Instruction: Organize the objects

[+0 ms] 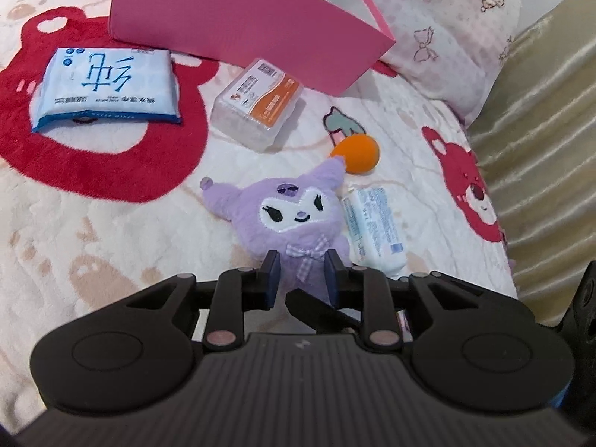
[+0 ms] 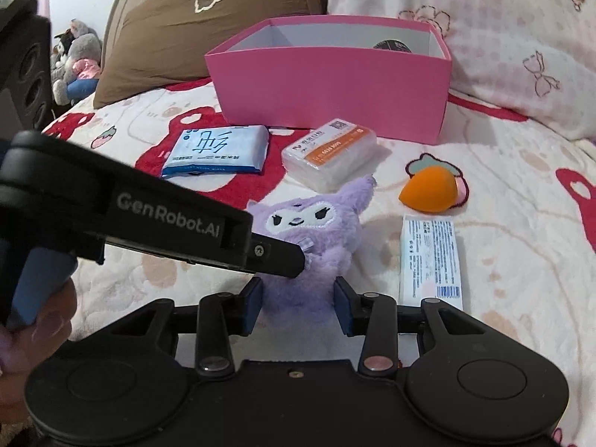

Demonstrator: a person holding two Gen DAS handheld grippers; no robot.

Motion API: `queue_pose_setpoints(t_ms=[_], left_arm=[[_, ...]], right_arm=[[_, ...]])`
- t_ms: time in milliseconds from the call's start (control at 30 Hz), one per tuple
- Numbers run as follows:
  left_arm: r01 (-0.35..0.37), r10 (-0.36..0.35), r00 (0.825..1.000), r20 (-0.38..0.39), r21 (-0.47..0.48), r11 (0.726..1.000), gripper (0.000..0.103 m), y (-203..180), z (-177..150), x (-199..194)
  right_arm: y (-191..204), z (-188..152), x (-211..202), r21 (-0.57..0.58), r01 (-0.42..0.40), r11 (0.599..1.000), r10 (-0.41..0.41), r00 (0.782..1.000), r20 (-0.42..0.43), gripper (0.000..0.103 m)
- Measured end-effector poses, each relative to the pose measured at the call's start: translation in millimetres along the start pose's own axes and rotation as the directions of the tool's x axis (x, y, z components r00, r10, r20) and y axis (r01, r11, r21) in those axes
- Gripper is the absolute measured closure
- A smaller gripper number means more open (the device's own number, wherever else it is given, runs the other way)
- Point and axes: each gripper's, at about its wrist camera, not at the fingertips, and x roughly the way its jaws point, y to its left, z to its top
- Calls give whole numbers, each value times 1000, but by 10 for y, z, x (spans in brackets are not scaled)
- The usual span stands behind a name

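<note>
Right wrist view: the purple plush toy with embroidered face (image 2: 313, 246) is seen lying on the pink-and-red bear-print blanket (image 2: 521, 260), in front of the open pink cardboard box (image 2: 331, 89). Its lower body is pinched by the right gripper (image 2: 300, 307), and the left gripper (image 2: 294, 257) is clamped on the plush at its checked bow (image 1: 306, 257). An orange teardrop sponge (image 2: 428, 188) lies near.

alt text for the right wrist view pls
Both grippers grip a purple plush on a patterned blanket: the right gripper at its base, the left gripper from the left. Behind lie a wipes pack, clear box, orange sponge, white packet and open pink box.
</note>
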Motion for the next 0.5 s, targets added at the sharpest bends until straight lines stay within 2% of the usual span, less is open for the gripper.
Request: queue_pose_setpoints(t_ms=[100,200,300,333,500], left_arm=[[-8,7,999,-38,-40,999,78,78,2,28],[12,-19,998,-55,-120,993,71,221,28,49],[-5,0,999,-43,-123,992,60,238,58,46],[0,-4,999,-34,-120,993,59,236,70,53],[28,-31,999,-24,-107,994,59,208,109,165]], right_arm=[[25,-3,34,-37,-32,999,30,998,-46,58],[0,1,70,-50,-37,998,33,997,-74,51],[-83,37,81,5,-40,999,41,997,-58,27],[-108,42,97,20,-44,999,45,997,-57,24],[-114,37,177,44,-81,996,83,995,-51,25]])
